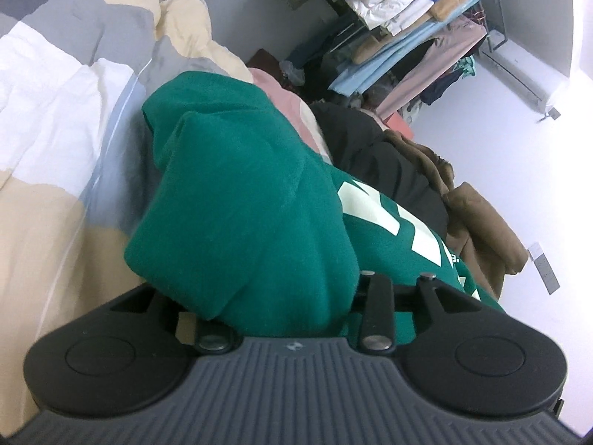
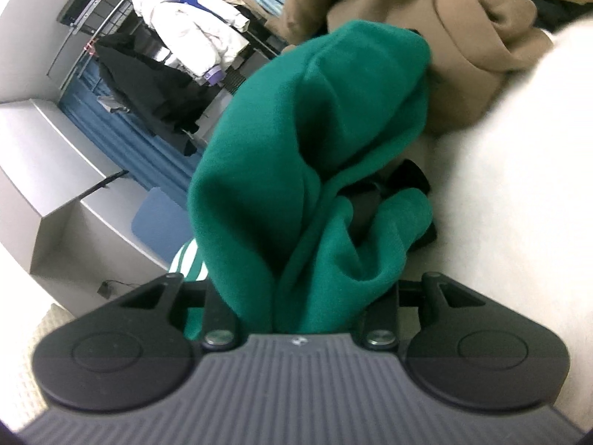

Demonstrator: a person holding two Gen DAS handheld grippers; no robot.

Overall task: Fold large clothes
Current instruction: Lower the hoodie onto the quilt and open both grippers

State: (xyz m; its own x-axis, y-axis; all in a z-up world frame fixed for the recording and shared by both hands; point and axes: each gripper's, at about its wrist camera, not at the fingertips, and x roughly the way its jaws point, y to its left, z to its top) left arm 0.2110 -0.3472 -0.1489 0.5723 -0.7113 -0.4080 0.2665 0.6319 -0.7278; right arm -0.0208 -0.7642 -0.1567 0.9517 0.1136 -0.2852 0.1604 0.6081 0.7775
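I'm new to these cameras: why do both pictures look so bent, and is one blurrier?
Both are fisheye, so edges curve. Left wrist view: sharp, green sweatshirt evenly lit. Right wrist view: softer, the sweatshirt smeared, white bedding washed out.

Green sweatshirt (image 1: 237, 200), thick fleece, pale block lettering on front, showing right of left claw (image 1: 292, 311). In left wrist view, bunched fold rises straight ahead of that claw, fabric filling gap between its fingers; fingertips hidden under cloth. Same green sweatshirt (image 2: 307, 155) in right wrist view: crumpled, deep creases, mounded ahead of right claw (image 2: 296, 319), cloth running down between its fingers. Whether pads press cloth: cannot tell.
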